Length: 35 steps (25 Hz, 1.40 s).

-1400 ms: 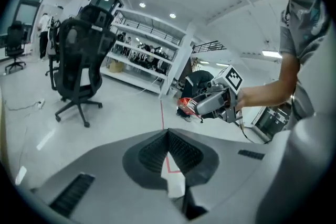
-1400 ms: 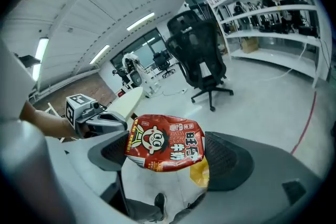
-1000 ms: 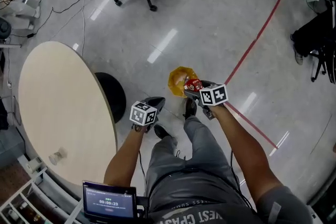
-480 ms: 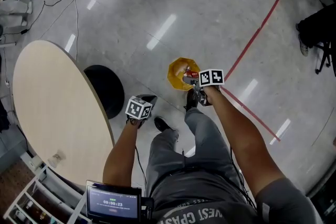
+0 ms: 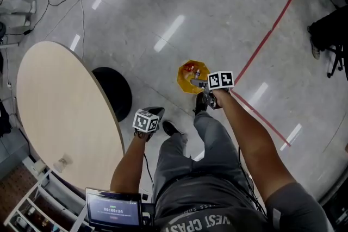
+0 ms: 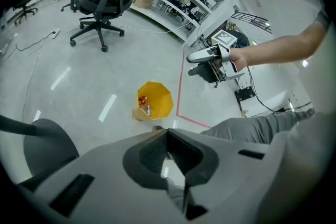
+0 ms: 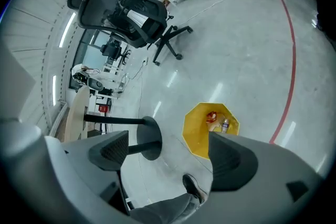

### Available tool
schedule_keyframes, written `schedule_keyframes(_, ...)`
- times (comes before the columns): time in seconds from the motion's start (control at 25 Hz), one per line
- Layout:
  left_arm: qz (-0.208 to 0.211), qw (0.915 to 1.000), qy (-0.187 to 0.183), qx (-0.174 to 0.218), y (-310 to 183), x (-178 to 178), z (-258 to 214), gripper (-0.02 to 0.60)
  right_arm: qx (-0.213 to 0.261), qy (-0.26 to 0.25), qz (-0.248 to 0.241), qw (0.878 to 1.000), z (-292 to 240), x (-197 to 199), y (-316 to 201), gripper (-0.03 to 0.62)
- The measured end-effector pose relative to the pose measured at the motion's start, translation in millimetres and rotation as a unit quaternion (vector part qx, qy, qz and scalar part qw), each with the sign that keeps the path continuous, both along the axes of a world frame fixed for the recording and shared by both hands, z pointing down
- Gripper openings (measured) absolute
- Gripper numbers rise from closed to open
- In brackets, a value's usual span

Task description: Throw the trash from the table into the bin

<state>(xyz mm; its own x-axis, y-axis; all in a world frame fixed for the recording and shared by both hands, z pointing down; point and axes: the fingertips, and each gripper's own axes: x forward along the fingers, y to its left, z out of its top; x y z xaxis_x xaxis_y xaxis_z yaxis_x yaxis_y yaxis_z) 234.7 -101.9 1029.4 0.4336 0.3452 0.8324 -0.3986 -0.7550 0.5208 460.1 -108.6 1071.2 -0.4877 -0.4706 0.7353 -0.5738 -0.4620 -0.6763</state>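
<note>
Red wrapper (image 5: 188,67) now lies inside the yellow bin (image 5: 185,83) on the floor, beside a small can (image 7: 224,125); a second ago it was still pinched in the right hand-held gripper (image 5: 200,83) above the rim. That hand-held gripper hangs just over the bin's near edge, lower than before, its jaws spread wide with nothing between them. The left hand-held gripper (image 5: 154,112), down by the person's knee and well apart from the bin, has also sunk; its jaws meet tip to tip and carry nothing. For this piece the drop looks complete. Off to the person's left, a small pale scrap (image 5: 64,161) sits on the round surface (image 5: 60,100) near its edge, so the job is probably not over, and another trip to fetch it seems due
</note>
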Motion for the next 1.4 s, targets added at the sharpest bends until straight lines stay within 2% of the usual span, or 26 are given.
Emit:
schedule_keyframes(0.16, 0.0, 0.9999, 0.009, -0.006, 17, -11, -22, 0.041, -0.002, 0.011, -0.002, 1.0, -16, -3, 6, 0.46)
schedule_keyframes(0.28, -0.013, 0.9993, 0.033, -0.007, 22, -12, -50, 0.041, -0.006, 0.021, 0.008, 1.0, -34, -7, 19, 0.46)
schedule_keyframes(0.6, -0.053, 0.9899, 0.13, 0.017, 5, -3, -161, 0.041, 0.012, 0.01, 0.119, 0.993, -125, -21, 48, 0.46)
schedule_keyframes(0.76, -0.059, 0.9823, 0.173, 0.039, -6, -6, -201, 0.041, 0.054, -0.005, 0.148, 0.988, -170, -34, 42, 0.459)
schedule_keyframes(0.88, -0.07, 0.9739, 0.208, 0.058, -13, -11, -235, 0.041, 0.107, 0.0, 0.137, 0.985, -216, -41, 25, 0.459)
schedule_keyframes(0.96, -0.084, 0.9652, 0.237, 0.071, -16, -22, -272, 0.041, 0.148, 0.015, 0.122, 0.981, -262, -52, 15, 0.458)
schedule_keyframes(1.0, -0.092, 0.96, 0.253, 0.076, -16, -29, -293, 0.041, 0.167, 0.024, 0.115, 0.979, -287, -58, 12, 0.399)
schedule_keyframes(1.04, -0.101, 0.9543, 0.269, 0.081, -17, -36, -312, 0.041, 0.185, 0.033, 0.112, 0.976, -310, -63, 9, 0.286)
schedule_keyframes(1.24, -0.129, 0.9236, 0.342, 0.115, -17, -64, -400, 0.041, 0.286, 0.053, 0.113, 0.95, -418, -83, -2, 0.044)
schedule_keyframes(1.32, -0.13, 0.9125, 0.364, 0.134, -15, -77, -433, 0.041, 0.326, 0.068, 0.098, 0.938, -463, -96, -4, 0.012)
schedule_keyframes(1.4, -0.125, 0.9004, 0.387, 0.156, -14, -88, -464, 0.041, 0.362, 0.087, 0.079, 0.925, -504, -109, -3, 0.012)
